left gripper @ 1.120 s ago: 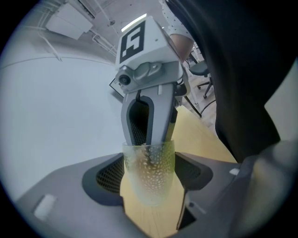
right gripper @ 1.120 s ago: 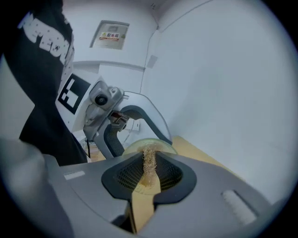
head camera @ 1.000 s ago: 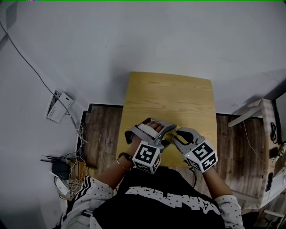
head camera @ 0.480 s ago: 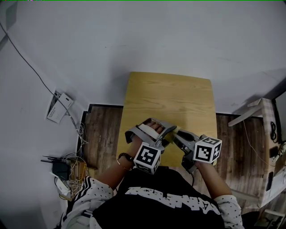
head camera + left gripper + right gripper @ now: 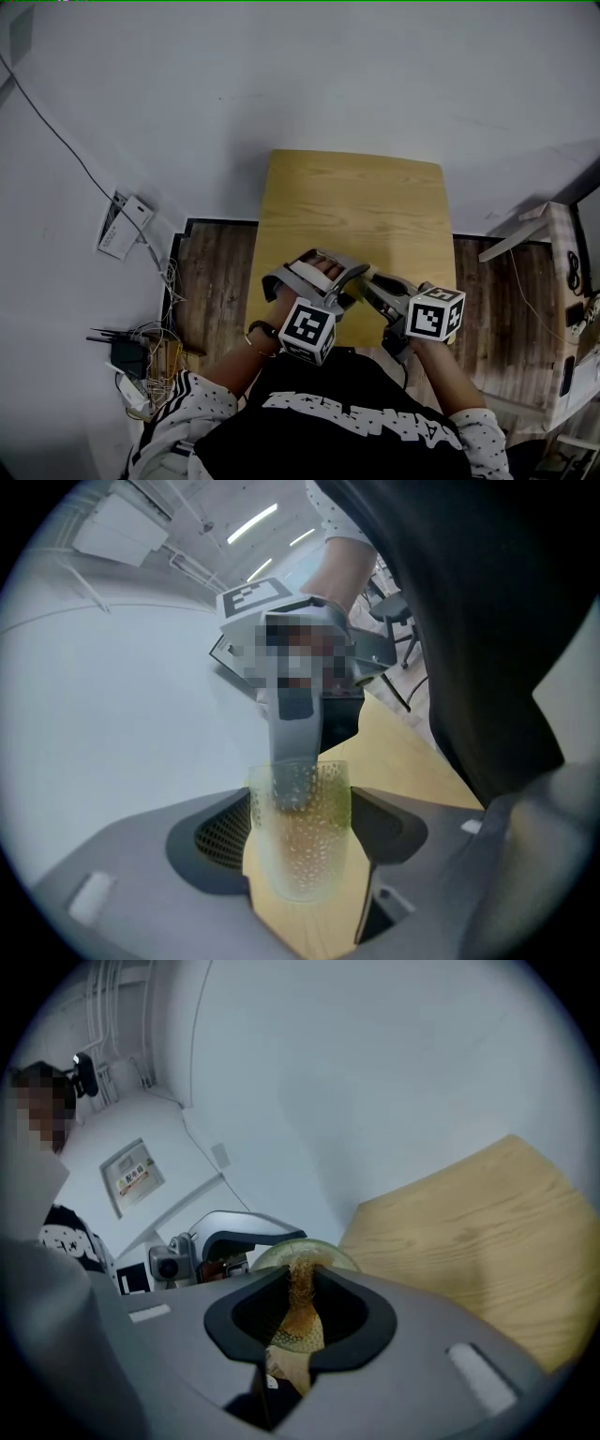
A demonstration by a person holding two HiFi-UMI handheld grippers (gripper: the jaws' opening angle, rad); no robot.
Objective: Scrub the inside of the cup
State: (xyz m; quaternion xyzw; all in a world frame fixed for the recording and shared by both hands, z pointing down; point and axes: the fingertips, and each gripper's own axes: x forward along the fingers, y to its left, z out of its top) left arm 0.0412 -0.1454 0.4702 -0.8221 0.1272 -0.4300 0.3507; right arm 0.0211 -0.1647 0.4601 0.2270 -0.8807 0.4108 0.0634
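Note:
A clear dimpled cup sits between the two pads of my left gripper, which is shut on it above the near edge of the wooden table. My right gripper is shut on a golden-brown mesh scrubber. That scrubber reaches forward into the cup's round rim. In the left gripper view the right gripper's grey fingers come down into the cup's mouth. The head view shows the two grippers meeting tip to tip, with the cup mostly hidden there.
The table stands against a white wall. A white box and a tangle of cables with a router lie on the floor at the left. Light wooden furniture stands at the right. The person's dark shirt fills the bottom.
The right gripper has rolled about its own axis, so its marker cube now shows a different face and sits further right. The left gripper and cup have stayed put.

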